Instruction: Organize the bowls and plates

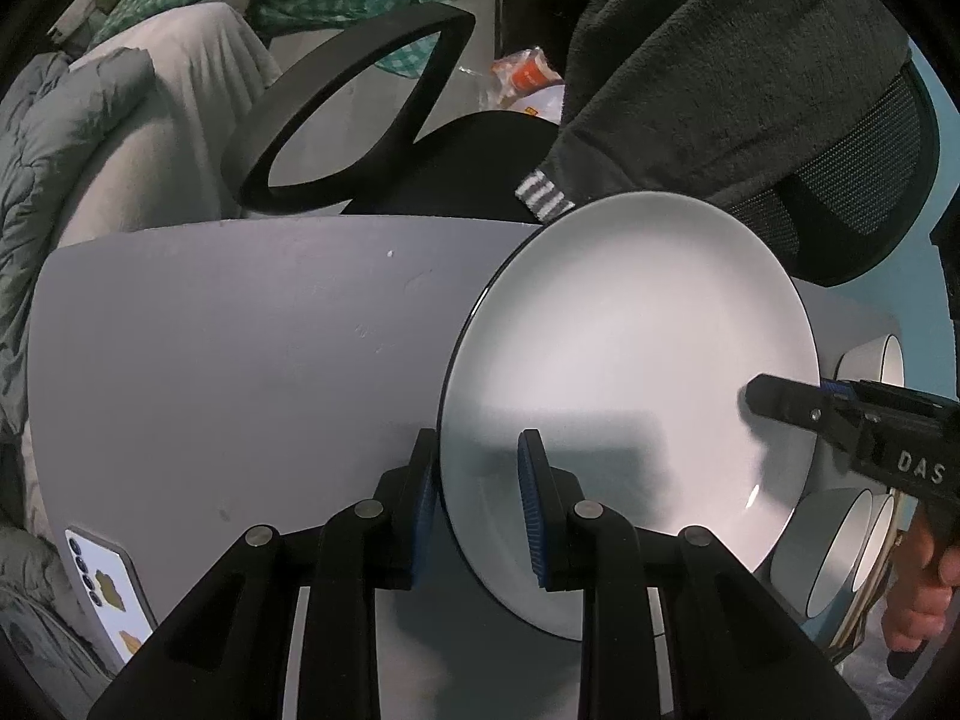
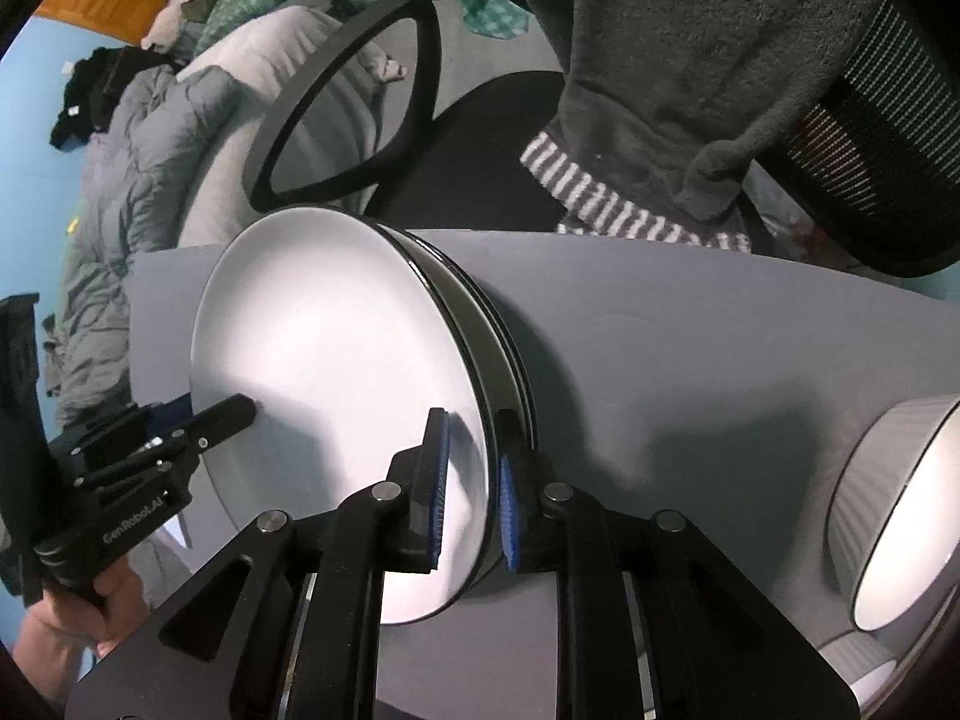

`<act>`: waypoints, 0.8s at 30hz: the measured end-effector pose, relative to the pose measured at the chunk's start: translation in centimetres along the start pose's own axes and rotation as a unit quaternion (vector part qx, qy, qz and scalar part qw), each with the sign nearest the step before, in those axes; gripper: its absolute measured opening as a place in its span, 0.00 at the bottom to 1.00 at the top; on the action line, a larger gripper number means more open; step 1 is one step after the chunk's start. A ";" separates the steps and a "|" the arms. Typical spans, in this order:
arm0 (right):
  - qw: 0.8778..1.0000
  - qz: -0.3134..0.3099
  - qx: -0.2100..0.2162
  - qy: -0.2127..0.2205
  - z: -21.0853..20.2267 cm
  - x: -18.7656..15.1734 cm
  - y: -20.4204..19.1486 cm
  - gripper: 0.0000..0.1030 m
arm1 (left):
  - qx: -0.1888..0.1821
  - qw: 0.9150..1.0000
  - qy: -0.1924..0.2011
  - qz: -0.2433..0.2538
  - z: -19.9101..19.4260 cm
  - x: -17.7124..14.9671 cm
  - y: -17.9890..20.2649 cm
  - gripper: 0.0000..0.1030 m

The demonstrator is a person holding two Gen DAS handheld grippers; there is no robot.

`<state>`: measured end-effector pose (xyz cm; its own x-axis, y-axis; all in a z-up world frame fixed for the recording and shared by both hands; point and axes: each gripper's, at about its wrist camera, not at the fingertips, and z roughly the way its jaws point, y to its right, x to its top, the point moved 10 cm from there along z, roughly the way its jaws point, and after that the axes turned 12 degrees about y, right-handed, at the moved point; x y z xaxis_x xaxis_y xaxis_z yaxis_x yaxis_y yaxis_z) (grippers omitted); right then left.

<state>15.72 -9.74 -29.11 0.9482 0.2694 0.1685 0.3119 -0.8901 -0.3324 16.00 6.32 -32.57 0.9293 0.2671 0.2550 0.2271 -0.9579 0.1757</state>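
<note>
A white plate (image 1: 630, 360) with a thin black rim lies on top of a stack of like plates (image 2: 510, 348) on the grey table (image 1: 240, 360). My left gripper (image 1: 480, 498) straddles its near rim, one pad outside the edge and one over the white face, with gaps showing, so it is open. At the opposite rim my right gripper (image 2: 474, 498) stands the same way, open with the edge between its blue pads and not pressed. Each gripper also shows in the other's view: the right one's finger (image 1: 780, 405), the left one's finger (image 2: 231, 414).
Ribbed grey bowls (image 2: 900, 510) with white insides stand to the right of the stack, seen also as nested bowls (image 1: 840, 552). A phone (image 1: 108, 588) lies at the table's left edge. Behind the table are a black chair armrest (image 1: 360, 96) and a person in dark fleece (image 1: 720, 60).
</note>
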 end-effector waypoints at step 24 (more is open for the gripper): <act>0.993 -0.055 -0.081 0.067 -5.4 0.7 -2.1 0.54 | 0.023 0.997 0.069 0.007 -7.1 -0.4 0.9 0.53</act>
<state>15.42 -9.63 -23.26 0.8893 0.3264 0.3204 0.3888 -0.9085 -0.1535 13.73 6.06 -25.77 0.8842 0.2619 0.3869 0.2296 -0.9648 0.1284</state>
